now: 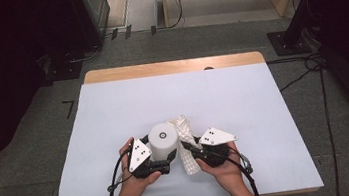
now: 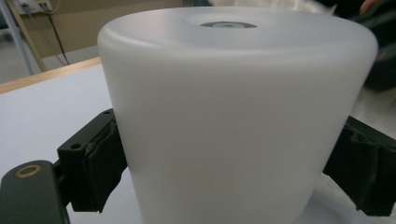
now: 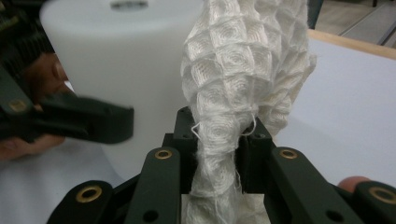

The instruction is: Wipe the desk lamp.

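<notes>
Right in at the pads: the right gripper has its jaws pinched nearly together on a bunched neck of the white waffle-weave cloth, the fabric squeezed thin between them and flaring out above into a puffy quilted column. Over on the other side, the left gripper is spread wide, a pad pressed to each flank of the white cylinder, a smooth frosted tub standing upright with a small dark mark at the centre of its top. From above, both sit near the front middle of the table, on its pale cover, the cylinder just left of the cloth and the two touching or all but touching. The person's hands come in from the near edge, one behind each tool. Now the risk, as I read it: that cylinder wall is slick and gently tapered, so a lift or twist could let it slide out of the left pads. And the cloth is held by a narrow bunch only, so a hard tug could pull loose threads or slip it free. It could also drag against the cylinder and tip it.
</notes>
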Available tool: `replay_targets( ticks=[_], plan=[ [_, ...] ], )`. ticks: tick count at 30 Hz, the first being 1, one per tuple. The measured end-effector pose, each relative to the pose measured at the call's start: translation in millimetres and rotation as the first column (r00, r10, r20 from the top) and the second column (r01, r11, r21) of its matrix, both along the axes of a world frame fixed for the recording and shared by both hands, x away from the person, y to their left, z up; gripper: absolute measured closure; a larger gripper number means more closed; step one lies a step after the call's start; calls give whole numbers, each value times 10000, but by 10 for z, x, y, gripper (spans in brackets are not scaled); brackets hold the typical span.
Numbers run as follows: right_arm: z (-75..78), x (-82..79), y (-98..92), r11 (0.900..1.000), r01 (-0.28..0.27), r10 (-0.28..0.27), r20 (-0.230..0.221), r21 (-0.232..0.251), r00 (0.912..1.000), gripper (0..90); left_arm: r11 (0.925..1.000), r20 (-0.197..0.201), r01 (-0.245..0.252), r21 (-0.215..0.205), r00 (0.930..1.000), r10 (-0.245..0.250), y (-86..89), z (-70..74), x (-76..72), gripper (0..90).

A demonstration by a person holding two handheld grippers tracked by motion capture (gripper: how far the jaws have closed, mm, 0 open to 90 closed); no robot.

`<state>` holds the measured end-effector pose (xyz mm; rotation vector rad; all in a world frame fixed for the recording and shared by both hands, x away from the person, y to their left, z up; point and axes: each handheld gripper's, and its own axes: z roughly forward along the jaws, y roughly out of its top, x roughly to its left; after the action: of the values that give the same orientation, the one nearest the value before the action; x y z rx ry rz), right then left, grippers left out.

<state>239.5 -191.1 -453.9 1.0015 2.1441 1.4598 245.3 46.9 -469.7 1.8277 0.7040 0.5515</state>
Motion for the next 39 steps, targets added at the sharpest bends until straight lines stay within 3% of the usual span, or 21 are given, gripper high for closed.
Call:
replay_targets(
  ticks=[3,6,8,12,16,20,22,25,27,30,31,34,36,39],
  plan=[
    [24,7,-36,9999,100,-101,53,36,9999,728,9997,-204,-69,224,9998,73,-8,-76,24,86],
    [45,22,-79,9996,287,-287,135,-29,9995,728,10000,-284,-72,66,9996,74,10,-89,34,86],
    [48,32,-108,9985,431,-425,189,-327,9989,727,10000,-276,-56,40,9996,57,21,-96,29,85],
    [-5,77,-180,9947,717,-710,121,-732,9974,727,9961,-109,-840,-268,9964,837,26,-52,-35,14],
    [-54,140,-261,9918,1026,-1044,-200,-762,9943,726,9870,-806,-1557,-389,9851,1522,-36,-33,-66,12],
    [-102,171,-298,9850,1418,-1467,-445,-981,9882,725,9687,-707,-2420,557,9668,2456,-195,-75,-76,16],
    [-111,180,-316,9811,1569,-1619,-365,-1131,9861,725,9674,-808,-2467,571,9647,2508,-211,-87,-70,40],
    [-83,169,-357,9673,2273,-2302,-135,-1124,9730,724,9701,-648,-2331,673,9692,2374,-210,-73,-88,83],
    [-57,153,-386,9484,2893,-2886,242,-1298,9571,723,9732,-534,-2223,586,9728,2254,-185,-65,-89,84],
    [-45,133,-377,9177,3555,-3457,843,-1774,9345,724,9800,-434,-1990,18,9791,1989,-96,10,-92,85],
    [-54,126,-343,9190,3481,-3401,743,-1850,9375,724,9833,-438,-1810,-209,9827,1800,-70,42,-89,85],
    [-126,120,-197,9475,2643,-2668,109,-1802,9637,725,9891,-314,-1347,-589,9906,1330,-17,122,-96,85],
    [-175,110,-82,9675,1947,-2028,-354,-1617,9786,726,9920,-242,-1072,-661,9941,1058,-4,154,-106,85],
    [-185,54,76,9888,825,-901,-564,-1247,9943,726,9954,-111,-680,-677,9977,674,2,175,-117,85]
  ],
)
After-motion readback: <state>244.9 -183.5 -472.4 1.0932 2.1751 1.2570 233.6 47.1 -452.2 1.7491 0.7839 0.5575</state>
